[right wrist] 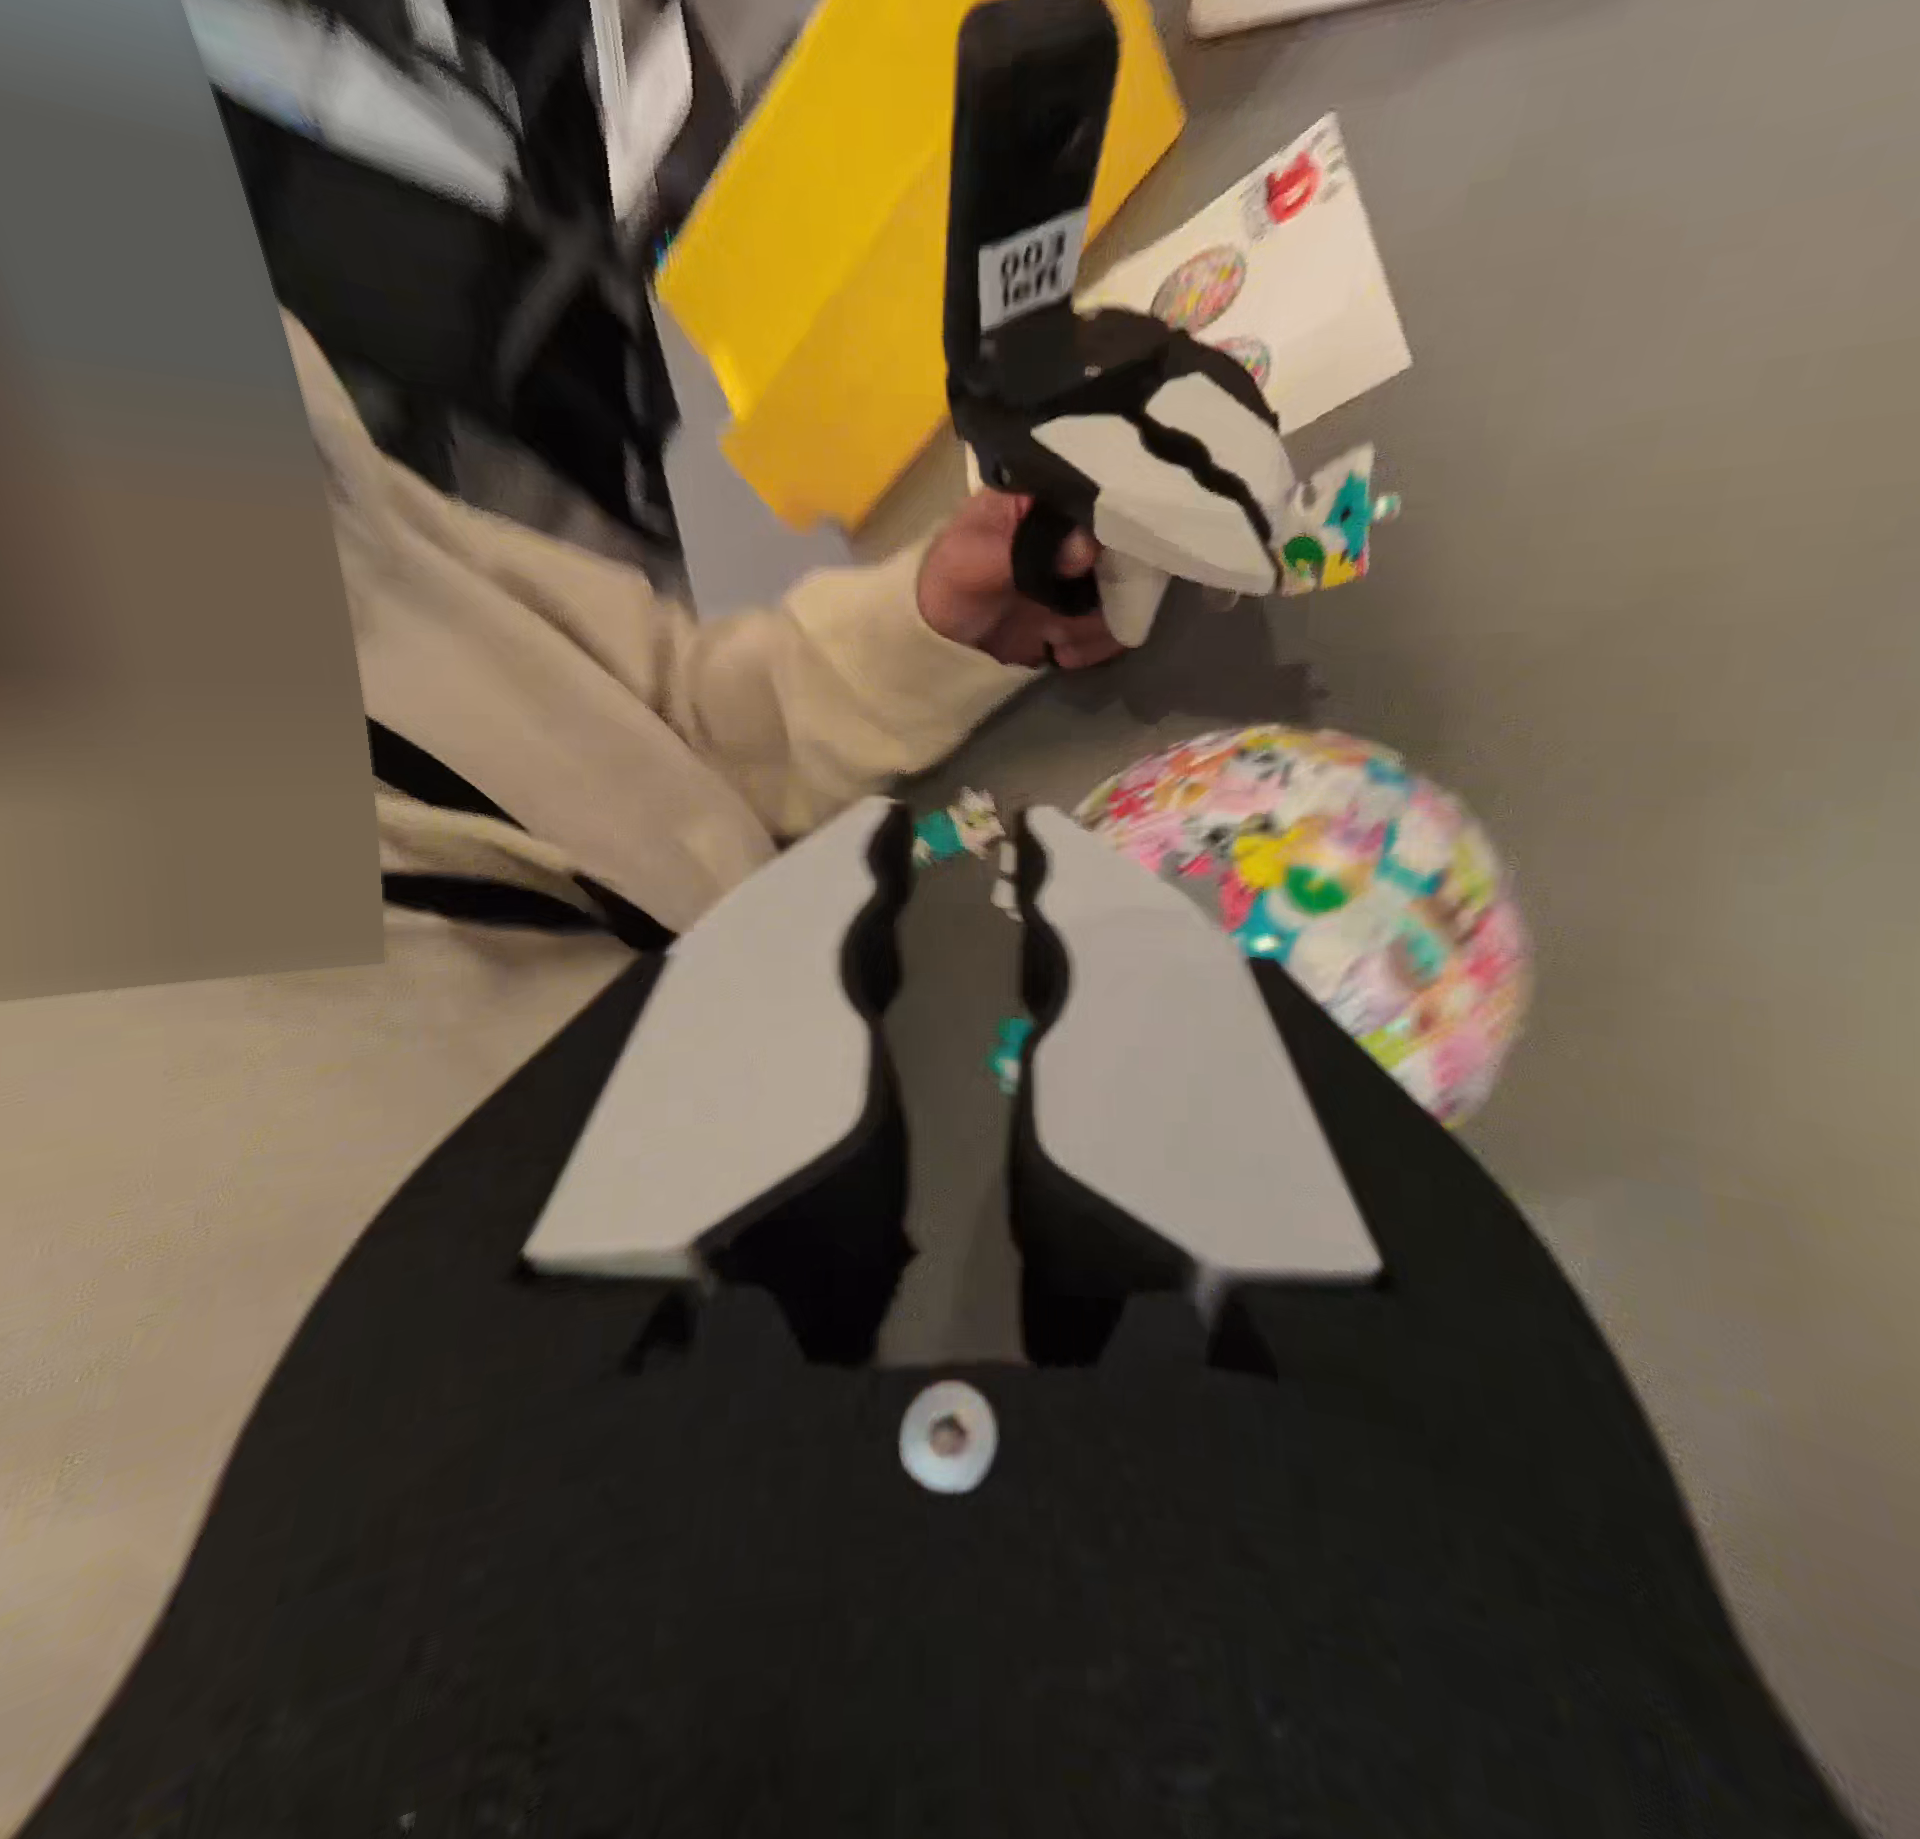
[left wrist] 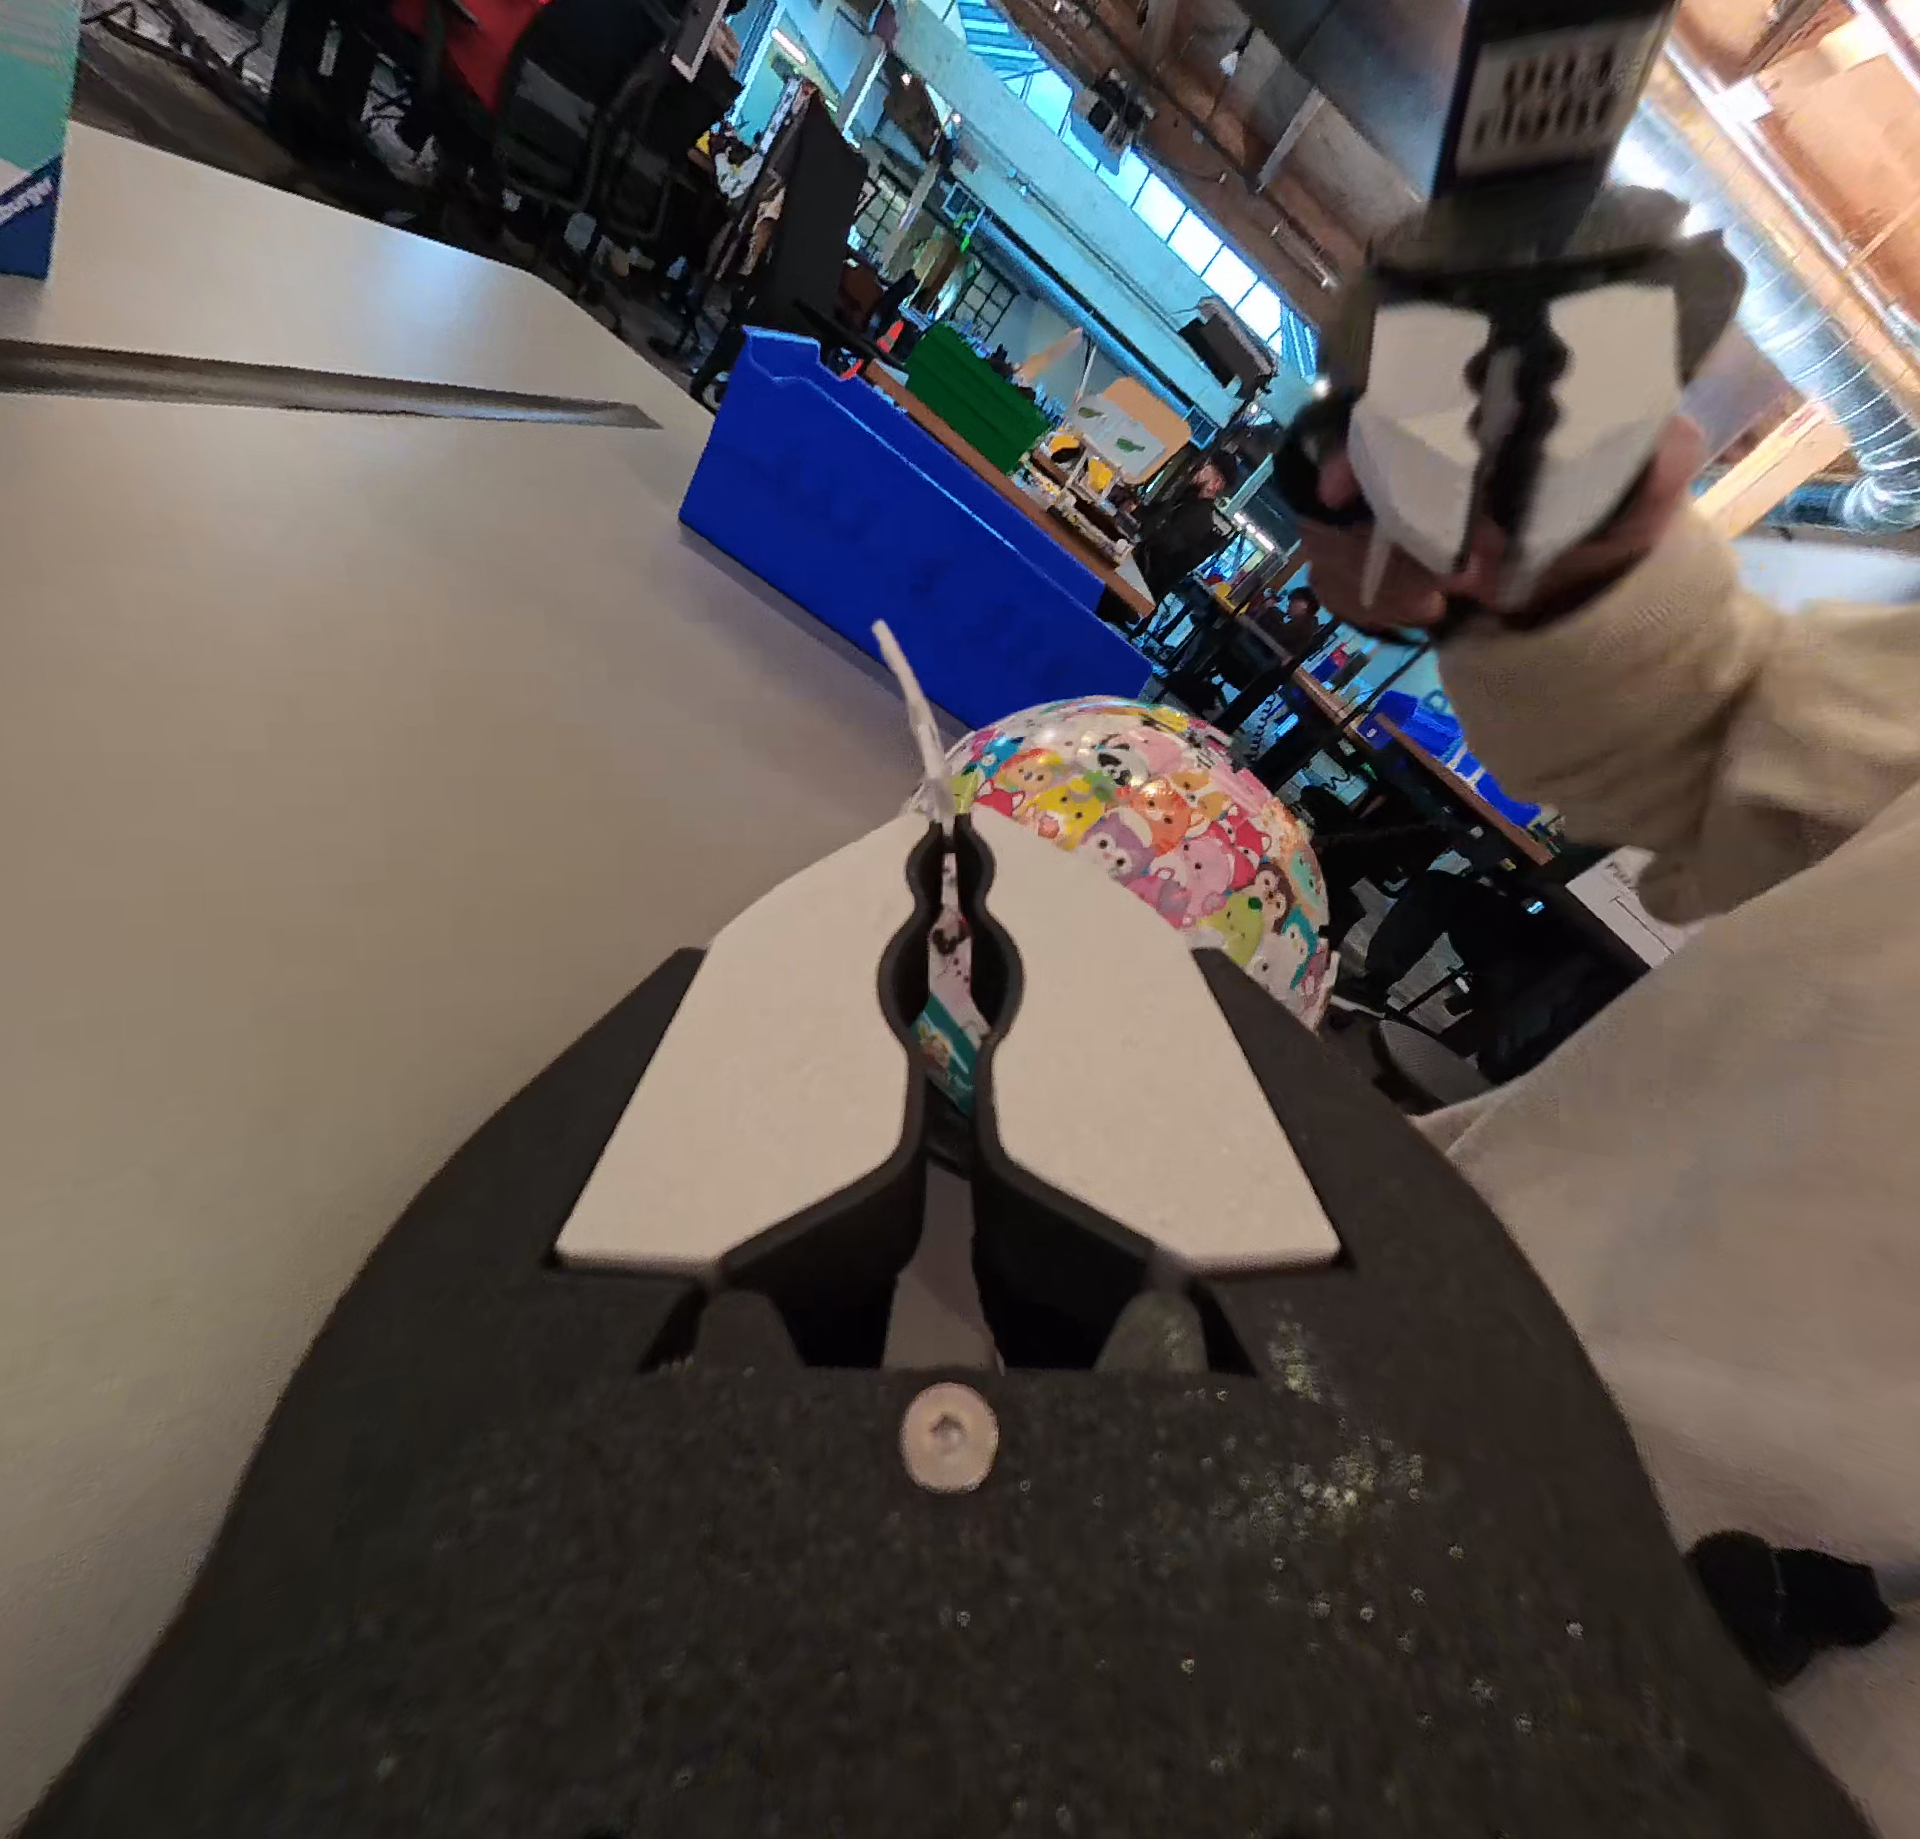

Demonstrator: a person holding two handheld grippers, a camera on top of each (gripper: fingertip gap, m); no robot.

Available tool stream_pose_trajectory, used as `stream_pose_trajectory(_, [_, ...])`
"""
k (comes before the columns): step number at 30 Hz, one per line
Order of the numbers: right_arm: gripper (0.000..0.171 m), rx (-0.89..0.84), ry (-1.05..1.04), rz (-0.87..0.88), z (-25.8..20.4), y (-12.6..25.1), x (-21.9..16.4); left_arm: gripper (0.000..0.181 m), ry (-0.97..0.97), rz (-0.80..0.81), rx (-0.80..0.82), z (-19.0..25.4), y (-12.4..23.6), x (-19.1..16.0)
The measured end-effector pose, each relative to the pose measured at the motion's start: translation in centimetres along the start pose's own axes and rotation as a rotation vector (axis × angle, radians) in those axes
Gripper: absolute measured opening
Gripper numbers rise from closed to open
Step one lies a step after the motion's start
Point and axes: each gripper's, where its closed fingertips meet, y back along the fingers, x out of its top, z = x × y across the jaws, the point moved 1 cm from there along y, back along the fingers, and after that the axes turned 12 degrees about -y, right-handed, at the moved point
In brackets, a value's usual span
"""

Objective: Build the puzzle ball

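The colourful puzzle ball (left wrist: 1164, 823) rests on the table just beyond my left gripper (left wrist: 951, 833). The left gripper is shut on a thin puzzle piece (left wrist: 914, 719), seen edge-on and sticking out past the tips. The right wrist view shows the left gripper (right wrist: 1283, 542) holding this piece (right wrist: 1340, 522) above the ball (right wrist: 1351, 916). My right gripper (right wrist: 961, 823) hovers left of the ball, jaws slightly apart. A blurred colourful piece (right wrist: 951, 839) shows at its tips; I cannot tell whether it is gripped. The left wrist view shows the right gripper (left wrist: 1481, 542) raised at upper right.
A blue bin (left wrist: 883, 522) stands on the table behind the ball. A yellow bin (right wrist: 883, 231) and a printed sheet (right wrist: 1278, 272) lie behind the left gripper. A box (left wrist: 31, 96) stands at the far left. The person's cream sleeve (right wrist: 623, 667) reaches in from the left. Left tips to right tips: about 15 cm.
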Motion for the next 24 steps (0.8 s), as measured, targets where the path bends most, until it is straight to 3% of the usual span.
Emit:
stream_pose_trajectory(1, [0.000,-0.010,0.101,-0.088,0.6,-0.6,0.5,0.001,-0.010,-0.007,0.004,0.0,0.0,-0.1])
stream_pose_trajectory(3, [0.000,-0.024,0.250,-0.234,2.4,-1.8,1.0,0.001,-0.029,-0.011,0.011,0.0,0.1,0.0])
stream_pose_trajectory(6, [0.000,0.006,0.252,-0.310,3.8,-3.3,1.9,0.001,-0.047,-0.031,0.017,0.1,0.0,-0.2])
stream_pose_trajectory(9, [0.001,0.005,0.390,-0.279,3.1,-3.4,2.2,0.001,-0.068,-0.057,0.029,0.0,-0.1,-0.5])
stream_pose_trajectory(15, [0.066,-0.441,1.132,-0.340,5.9,-2.2,-1.3,0.001,-0.023,-0.048,-0.008,0.2,-0.4,-0.7])
stream_pose_trajectory(18, [0.075,-0.455,1.234,-0.492,6.6,-3.0,-3.0,0.001,-0.036,-0.057,-0.005,0.2,-0.5,-0.7])
stream_pose_trajectory(21, [0.079,-0.405,1.258,-0.592,6.3,-3.7,-1.8,0.001,-0.054,-0.070,0.009,0.2,-0.5,-0.8])
stream_pose_trajectory(24, [0.067,-0.427,1.333,-0.674,6.8,-4.1,-0.3,0.001,-0.085,-0.079,0.036,0.1,-0.4,-0.7])
